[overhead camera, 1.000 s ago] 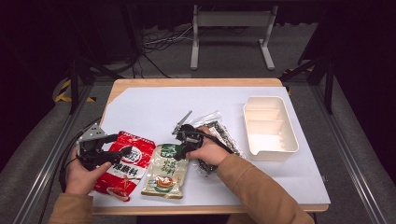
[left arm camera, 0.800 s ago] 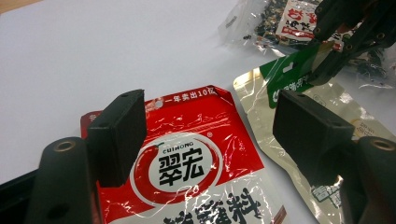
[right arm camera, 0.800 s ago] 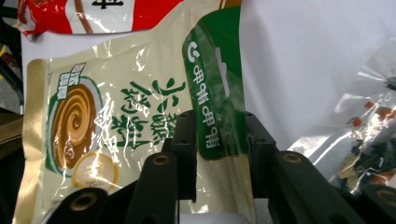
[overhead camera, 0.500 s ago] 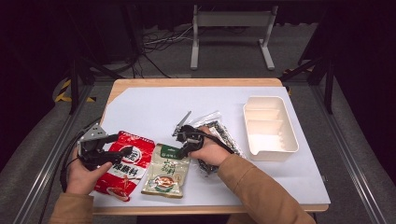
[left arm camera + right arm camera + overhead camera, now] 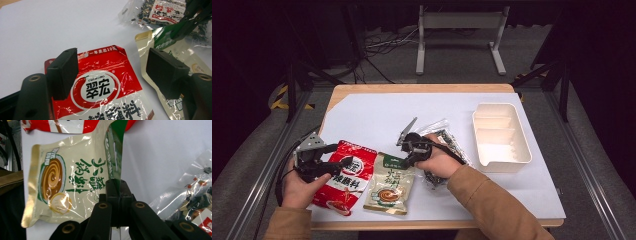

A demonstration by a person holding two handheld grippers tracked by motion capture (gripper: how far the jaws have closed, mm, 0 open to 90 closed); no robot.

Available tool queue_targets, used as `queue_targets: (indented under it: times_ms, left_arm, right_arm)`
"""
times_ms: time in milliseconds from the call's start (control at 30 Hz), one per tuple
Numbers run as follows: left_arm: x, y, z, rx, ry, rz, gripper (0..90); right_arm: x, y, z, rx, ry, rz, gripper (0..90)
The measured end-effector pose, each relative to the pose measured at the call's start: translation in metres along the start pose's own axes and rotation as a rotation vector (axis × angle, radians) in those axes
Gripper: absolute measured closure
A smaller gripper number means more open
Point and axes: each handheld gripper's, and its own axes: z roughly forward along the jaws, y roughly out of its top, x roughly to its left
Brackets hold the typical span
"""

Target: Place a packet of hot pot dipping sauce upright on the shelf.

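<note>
- Red pouch point(image 5: 100, 92) reads "CUIHONG"; it lies under the left tongs point(image 5: 112, 72), whose jaws stand apart.
- Right tongs point(image 5: 116, 187) have just been closing, now clamped on the cream-and-green pouch's point(image 5: 72, 182) green top edge.

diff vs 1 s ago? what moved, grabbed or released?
The right gripper has just closed its jaws on the green top edge of the cream pouch, now pinched; the pouch hasn't visibly shifted. Unchanged: left gripper open over the red pouch, clear bag and white tray in place.
</note>
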Motion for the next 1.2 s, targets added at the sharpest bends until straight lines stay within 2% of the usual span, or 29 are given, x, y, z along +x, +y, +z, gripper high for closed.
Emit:
queue_targets:
  times_ms: [400, 500, 833, 1033, 1200]
  left_arm:
    - [0.000, 0.001, -0.002, -0.010, 0.003, 0.006, 26.6]
    - [0.001, 0.000, -0.003, -0.013, 0.001, -0.003, 26.6]
    - [0.001, 0.000, -0.003, -0.012, 0.005, -0.009, 26.6]
    - [0.001, 0.000, -0.004, -0.019, 0.007, 0.001, 26.7]
    - [0.002, -0.001, -0.004, -0.022, 0.010, -0.011, 26.6]
  right_arm:
    - [0.026, 0.013, -0.033, -0.040, 0.011, -0.067, 89.8]
    - [0.033, 0.016, -0.040, -0.043, -0.004, -0.081, 89.8]
    - [0.051, 0.021, -0.058, -0.071, 0.009, -0.136, 89.8]
    - [0.062, 0.025, -0.070, -0.098, -0.004, -0.175, 89.9]
    - [0.068, 0.029, -0.080, -0.116, -0.025, -0.202, 89.9]
